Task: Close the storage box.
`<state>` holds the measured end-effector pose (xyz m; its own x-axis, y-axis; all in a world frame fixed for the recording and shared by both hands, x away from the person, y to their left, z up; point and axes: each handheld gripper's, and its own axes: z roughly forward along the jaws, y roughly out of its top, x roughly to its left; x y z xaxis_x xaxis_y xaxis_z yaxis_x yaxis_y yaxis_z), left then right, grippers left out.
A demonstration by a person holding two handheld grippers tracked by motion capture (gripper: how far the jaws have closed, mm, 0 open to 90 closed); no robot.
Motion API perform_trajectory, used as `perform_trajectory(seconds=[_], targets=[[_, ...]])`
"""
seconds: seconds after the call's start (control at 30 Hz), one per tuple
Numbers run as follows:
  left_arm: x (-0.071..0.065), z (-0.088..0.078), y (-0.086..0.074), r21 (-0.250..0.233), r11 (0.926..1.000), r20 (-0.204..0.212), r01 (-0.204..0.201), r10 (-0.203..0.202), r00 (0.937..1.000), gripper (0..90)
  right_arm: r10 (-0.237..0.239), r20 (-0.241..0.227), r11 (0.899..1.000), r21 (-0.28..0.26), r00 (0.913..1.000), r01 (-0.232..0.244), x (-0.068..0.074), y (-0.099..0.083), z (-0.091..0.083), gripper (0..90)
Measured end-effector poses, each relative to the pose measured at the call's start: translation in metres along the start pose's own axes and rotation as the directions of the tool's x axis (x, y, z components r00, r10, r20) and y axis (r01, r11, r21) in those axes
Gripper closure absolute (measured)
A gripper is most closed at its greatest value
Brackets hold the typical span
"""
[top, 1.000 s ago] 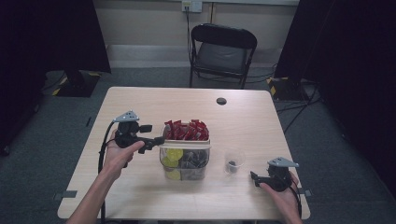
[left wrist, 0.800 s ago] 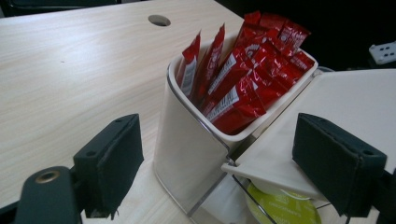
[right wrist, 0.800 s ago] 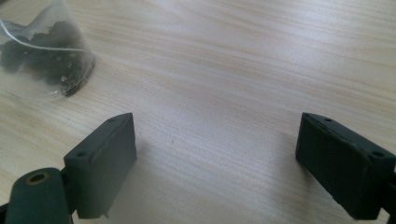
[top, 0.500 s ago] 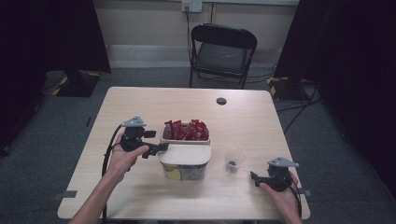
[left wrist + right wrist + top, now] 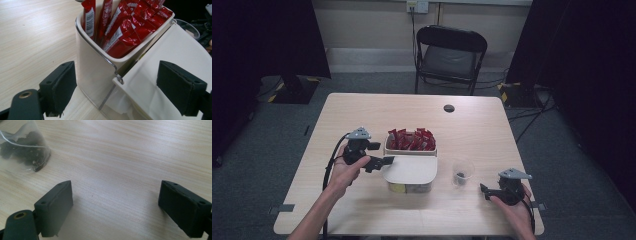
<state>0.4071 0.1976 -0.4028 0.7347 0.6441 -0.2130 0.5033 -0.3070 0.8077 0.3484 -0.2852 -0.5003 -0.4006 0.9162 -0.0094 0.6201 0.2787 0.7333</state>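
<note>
A white two-part box (image 5: 410, 150) stands mid-table. Its rear compartment (image 5: 95, 62) holds upright red sachets (image 5: 411, 140) (image 5: 125, 27). A flat white lid (image 5: 409, 170) (image 5: 170, 65) lies shut over the front part. My left gripper (image 5: 387, 161) (image 5: 120, 92) is open at the box's left side, its jaws straddling the corner where lid and rear compartment meet, pads touching nothing. A clear cup with a dark tea bag (image 5: 461, 173) (image 5: 23, 150) sits right of the box. My right gripper (image 5: 483, 191) (image 5: 116, 210) rests open near the front right, over bare wood.
A small black disc (image 5: 449, 108) lies at the table's far side. A folding chair (image 5: 451, 55) stands behind the table. Bare wood (image 5: 362, 115) spreads left of and behind the box. The table's front edge is close to both hands.
The lid, raised a second ago with the front compartment's contents showing, has swung down shut. My left gripper came toward the near edge and slightly right. The right gripper stayed put.
</note>
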Motion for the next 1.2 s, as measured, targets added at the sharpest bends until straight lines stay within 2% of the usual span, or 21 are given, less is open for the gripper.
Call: perform_trajectory(seconds=[0.1, 0.2, 0.37, 0.6, 0.73, 0.9, 1.03, 1.13, 1.17, 1.2], targets=[[0.002, -0.007, -0.001, -0.014, 0.9999, -0.012, -0.003, 0.003, 0.9999, 15.8, 0.000, 0.000, 1.000, 0.000, 1.0000, 0.000, 0.000, 0.000, 0.000, 11.8], [0.005, -0.014, -0.002, -0.028, 0.9995, -0.019, 0.010, -0.011, 0.9998, 15.8, 0.000, 0.000, 1.000, 0.000, 1.0000, 0.000, 0.000, 0.000, 0.000, 11.8], [0.010, -0.026, -0.009, -0.012, 0.9999, -0.044, 0.002, -0.003, 0.9990, 15.8, 0.000, 0.000, 1.000, 0.000, 1.0000, 0.000, 0.000, 0.000, 0.000, 11.8], [0.018, -0.040, -0.015, -0.039, 0.9988, -0.090, 0.028, -0.032, 0.9954, 15.7, 0.000, 0.000, 1.000, 0.000, 1.0000, 0.000, 0.000, 0.000, 0.000, 11.8], [0.026, -0.044, -0.026, -0.026, 0.9985, -0.119, 0.047, -0.050, 0.9916, 15.7, 0.000, 0.000, 1.000, 0.000, 1.0000, 0.000, 0.000, 0.000, 0.000, 11.8], [0.032, -0.049, -0.036, -0.011, 0.9987, -0.148, 0.049, -0.050, 0.9877, 15.7, 0.000, 0.000, 1.000, -0.001, 1.0000, 0.000, 0.000, 0.000, 0.000, 11.8], [0.040, -0.051, -0.047, 0.025, 0.9969, -0.180, 0.074, -0.068, 0.9812, 15.7, 0.000, 0.000, 1.000, 0.000, 1.0000, 0.000, 0.000, 0.000, 0.000, 11.8], [0.048, -0.054, -0.055, 0.030, 0.9938, -0.199, 0.107, -0.099, 0.9751, 15.8, -0.002, -0.001, 1.000, -0.001, 1.0000, 0.002, 0.000, 0.000, 0.000, 11.7], [0.048, -0.054, -0.055, 0.030, 0.9938, -0.199, 0.107, -0.099, 0.9751, 15.8, -0.002, -0.003, 1.000, -0.001, 1.0000, 0.002, 0.000, 0.000, 0.000, 11.8], [0.051, -0.056, -0.060, 0.034, 0.9928, -0.214, 0.115, -0.105, 0.9711, 15.8, -0.003, -0.002, 1.000, -0.001, 1.0000, 0.003, -0.001, 0.000, 0.000, 11.8]])
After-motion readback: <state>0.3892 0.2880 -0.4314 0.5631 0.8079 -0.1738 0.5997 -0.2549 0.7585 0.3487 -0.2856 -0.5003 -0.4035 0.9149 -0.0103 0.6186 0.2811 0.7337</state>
